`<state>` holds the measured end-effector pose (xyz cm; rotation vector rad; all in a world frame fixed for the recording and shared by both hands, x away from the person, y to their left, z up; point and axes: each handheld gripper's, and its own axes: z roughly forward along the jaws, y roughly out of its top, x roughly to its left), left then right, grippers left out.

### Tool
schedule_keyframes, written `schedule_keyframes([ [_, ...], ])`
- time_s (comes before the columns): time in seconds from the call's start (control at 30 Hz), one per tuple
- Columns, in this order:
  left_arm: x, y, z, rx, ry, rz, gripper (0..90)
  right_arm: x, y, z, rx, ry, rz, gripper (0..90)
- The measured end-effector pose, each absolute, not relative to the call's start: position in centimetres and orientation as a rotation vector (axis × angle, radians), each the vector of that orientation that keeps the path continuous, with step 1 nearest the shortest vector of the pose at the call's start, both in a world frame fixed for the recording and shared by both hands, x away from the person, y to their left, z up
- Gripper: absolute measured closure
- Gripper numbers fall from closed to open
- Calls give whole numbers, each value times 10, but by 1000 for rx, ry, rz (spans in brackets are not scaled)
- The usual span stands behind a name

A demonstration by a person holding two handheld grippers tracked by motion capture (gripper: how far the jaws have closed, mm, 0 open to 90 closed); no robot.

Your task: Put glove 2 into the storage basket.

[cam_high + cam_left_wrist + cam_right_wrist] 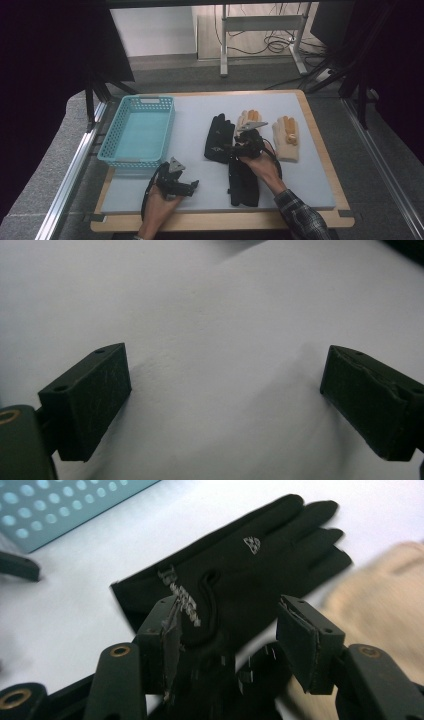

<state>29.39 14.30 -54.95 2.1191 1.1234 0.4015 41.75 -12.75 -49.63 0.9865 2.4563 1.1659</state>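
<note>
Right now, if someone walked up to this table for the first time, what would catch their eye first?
Probably the gloves: two black gloves, one lying flat near the middle of the pale mat and another nearer the person, with two tan gloves just right of them. The right gripper hovers open over the black glove. At the mat's left stands a turquoise basket.

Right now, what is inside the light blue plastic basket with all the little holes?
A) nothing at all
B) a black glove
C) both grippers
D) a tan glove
A: the high view shows the bare bottom of the light blue plastic basket, while the two black fabric gloves and the two tan knit gloves all lie on the pale grey mat beside it.
</note>
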Motion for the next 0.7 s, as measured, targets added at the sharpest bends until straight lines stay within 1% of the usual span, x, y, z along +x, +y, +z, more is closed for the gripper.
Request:
schedule_keyframes([
  [0.07,294,143,-549,2121,1122,402,62,425,-118,-500,975,2460,1129,422],
  [0.13,294,143,-550,2118,1123,402,62,439,-105,-506,980,2472,1084,394],
  [0.2,294,143,-550,2117,1123,401,62,443,-102,-508,991,2472,1076,385],
  [0.27,294,143,-550,2117,1123,401,62,452,-96,-512,1028,2470,1048,352],
  [0.3,294,143,-550,2117,1123,401,62,460,-90,-517,1061,2474,1020,322],
  [0.43,294,143,-550,2115,1123,400,62,467,-82,-524,1065,2483,966,302],
  [0.5,294,143,-550,2115,1123,401,62,468,-77,-525,1040,2479,923,325],
  [0.57,294,143,-550,2115,1123,400,62,468,-76,-525,1051,2484,918,382],
  [0.7,294,143,-550,2116,1123,401,62,468,-75,-523,1056,2491,909,467],
])
